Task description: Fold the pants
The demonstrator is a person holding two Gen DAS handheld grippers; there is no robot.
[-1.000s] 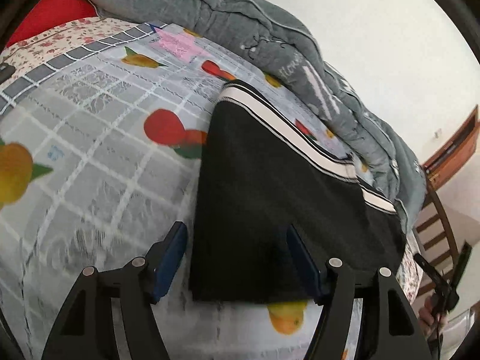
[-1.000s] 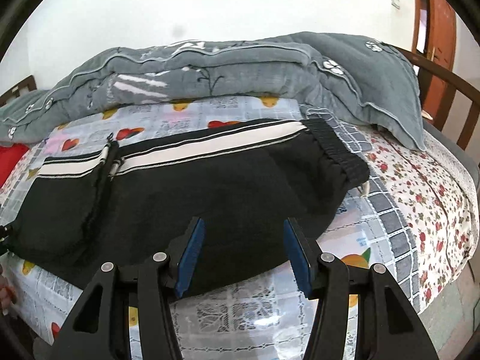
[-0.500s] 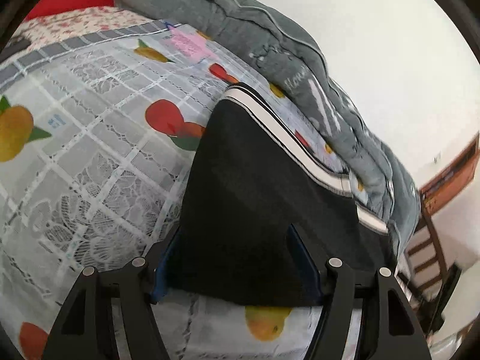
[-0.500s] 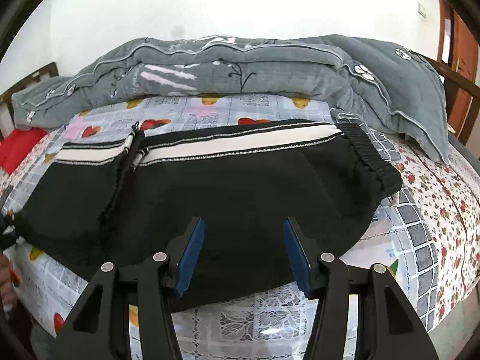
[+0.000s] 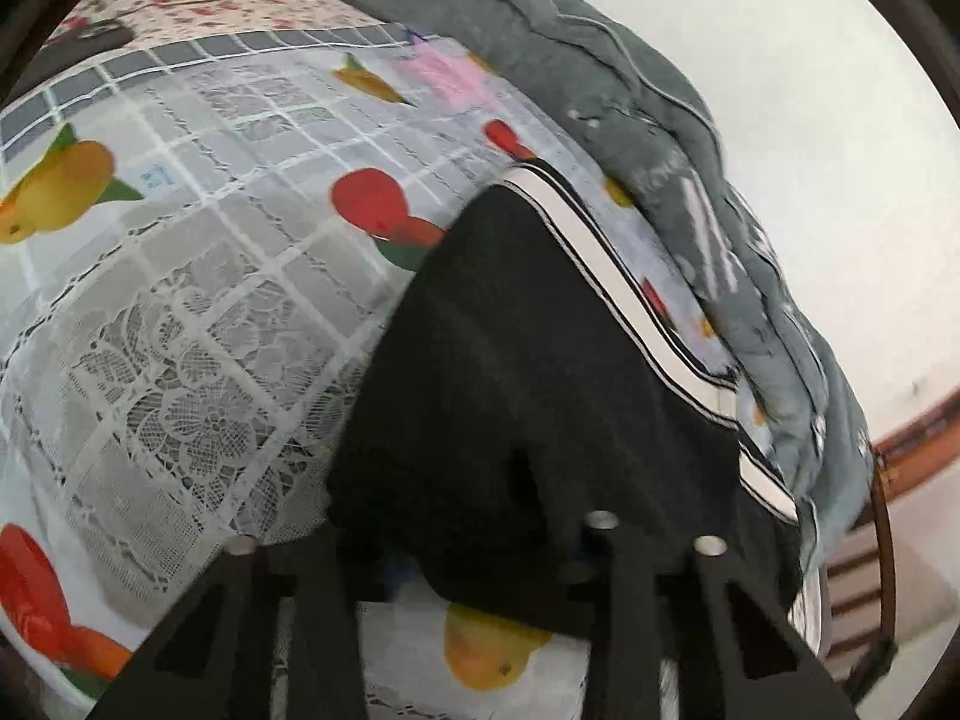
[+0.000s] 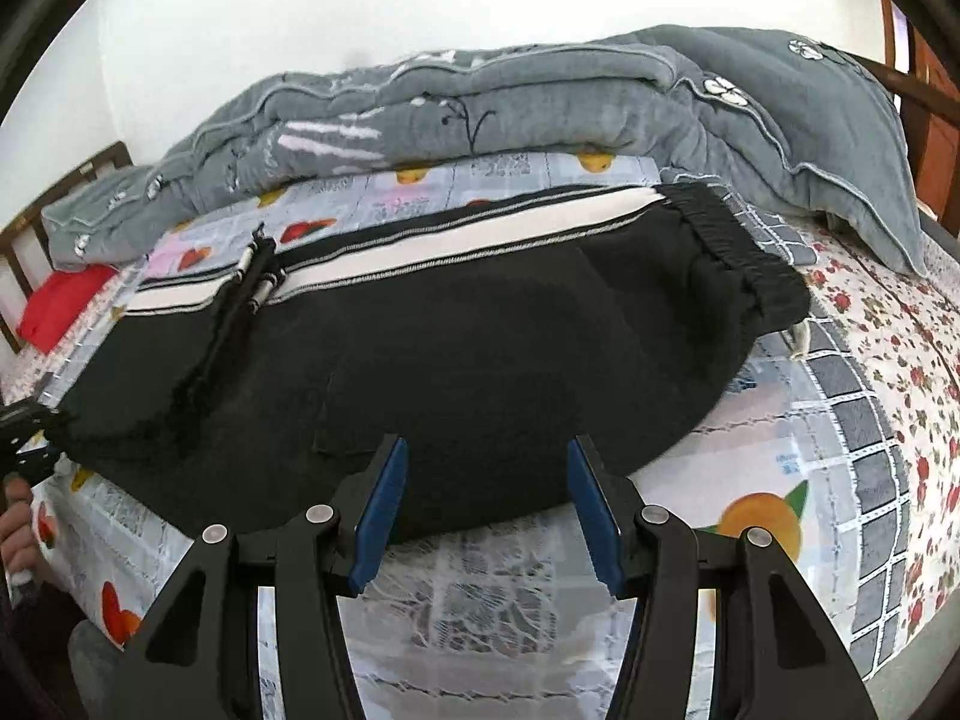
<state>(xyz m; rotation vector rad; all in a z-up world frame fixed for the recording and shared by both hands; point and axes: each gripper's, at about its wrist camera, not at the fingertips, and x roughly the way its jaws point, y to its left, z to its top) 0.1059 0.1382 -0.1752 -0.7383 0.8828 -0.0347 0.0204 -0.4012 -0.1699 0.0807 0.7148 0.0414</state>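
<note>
White wall behind, a fruit-print bedsheet (image 6: 774, 468) under everything, a rumpled grey quilt (image 6: 540, 102) heaped along the far side. My black track pants (image 6: 480, 348) lie flat across the bed, already doubled, white side stripe away from me. They look soft, limp and light, likely to sag, so hems and corners are the places to pinch. My left gripper (image 5: 474, 546) is closing on the near leg-end corner, cloth between its jaws; my right gripper (image 6: 486, 504) hangs apart, empty, at the near edge.
</note>
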